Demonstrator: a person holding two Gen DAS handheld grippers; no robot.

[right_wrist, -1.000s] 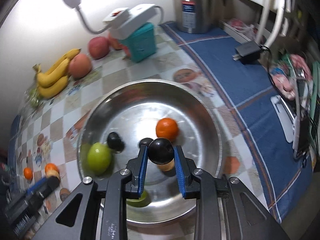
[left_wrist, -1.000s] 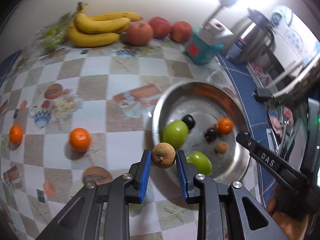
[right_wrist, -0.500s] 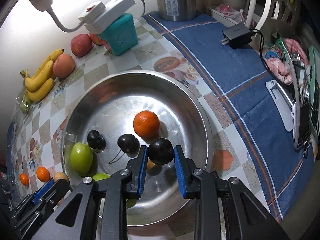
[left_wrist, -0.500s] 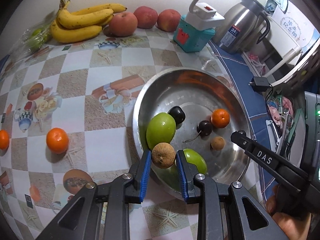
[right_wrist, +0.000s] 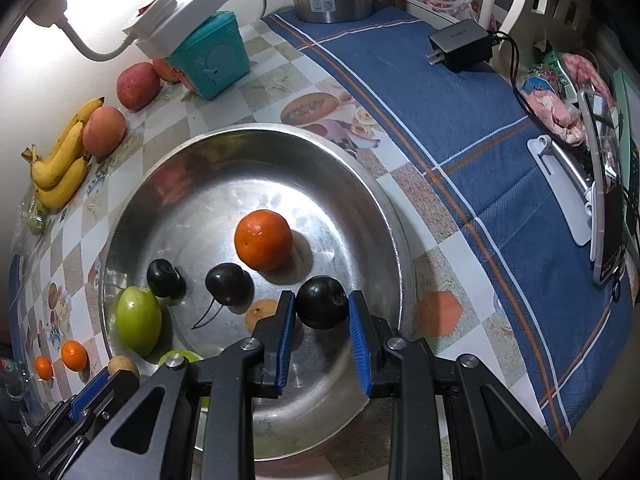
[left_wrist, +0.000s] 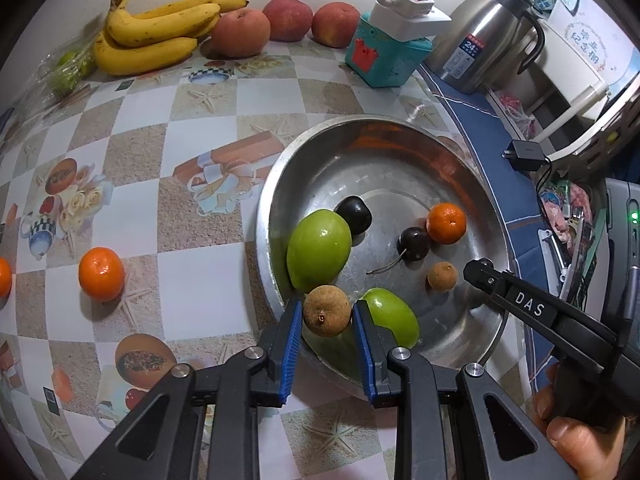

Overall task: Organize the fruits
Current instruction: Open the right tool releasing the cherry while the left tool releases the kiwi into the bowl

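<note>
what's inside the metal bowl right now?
Loose in the metal bowl: an orange, two dark cherries, two green fruits and a small brown fruit. The grippers and the fruits they hold cover part of the floor near the front rim.

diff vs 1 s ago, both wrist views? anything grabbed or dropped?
Both grippers came down toward the metal bowl, which fills more of each view. The left gripper carried its brown fruit from over the tablecloth to over the bowl's near rim. The right gripper lowered its dark plum over the bowl floor. Nothing grabbed or released. The fruit in the bowl and the bananas stayed put.
</note>
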